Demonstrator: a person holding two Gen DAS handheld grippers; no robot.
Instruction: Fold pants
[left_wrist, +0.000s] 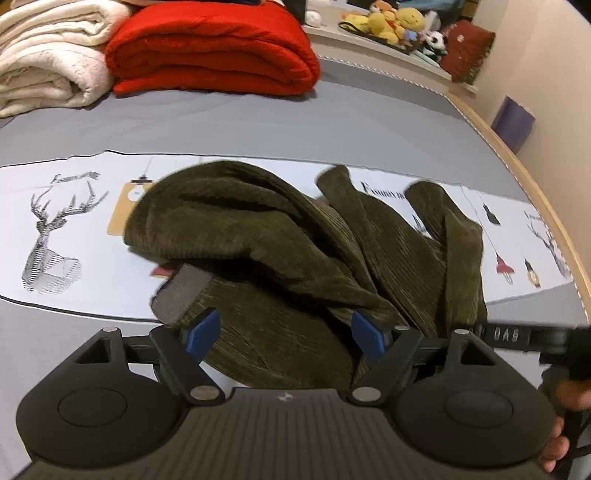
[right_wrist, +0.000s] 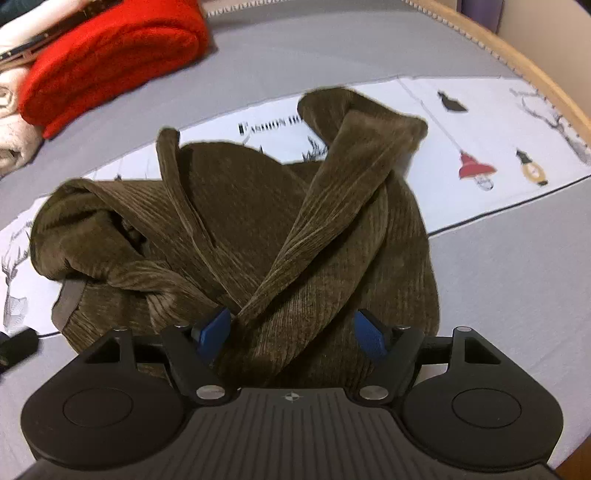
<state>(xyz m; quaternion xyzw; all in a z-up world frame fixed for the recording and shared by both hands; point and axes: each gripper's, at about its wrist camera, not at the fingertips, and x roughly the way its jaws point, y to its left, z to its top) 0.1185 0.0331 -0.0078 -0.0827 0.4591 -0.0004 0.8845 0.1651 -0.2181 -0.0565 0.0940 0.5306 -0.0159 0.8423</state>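
Crumpled pants (left_wrist: 295, 258) lie on a grey bed (left_wrist: 258, 122); red blanket (left_wrist: 214, 48) far left. Left tool (left_wrist: 286, 332) and right tool (right_wrist: 291, 332) gape open.

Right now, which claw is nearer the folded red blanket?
Left. The left claw hangs over the pants' end facing the red blanket; the right claw hangs over the opposite end.

Pants (left_wrist: 280, 258): dark olive corduroy, ribbed and matt, with a smooth grey lining strip (left_wrist: 181, 295) at one edge. Bed sheet (left_wrist: 258, 122): smooth grey woven cloth bearing a white printed band (left_wrist: 92, 236). Red blanket (left_wrist: 210, 48) and cream blanket (left_wrist: 48, 55): thick, fuzzy fleece. Bed rim (left_wrist: 517, 155): pale wood. Left gripper (left_wrist: 286, 330): matt black ribbed plastic, blue pads (left_wrist: 364, 332), dull metal pivots.
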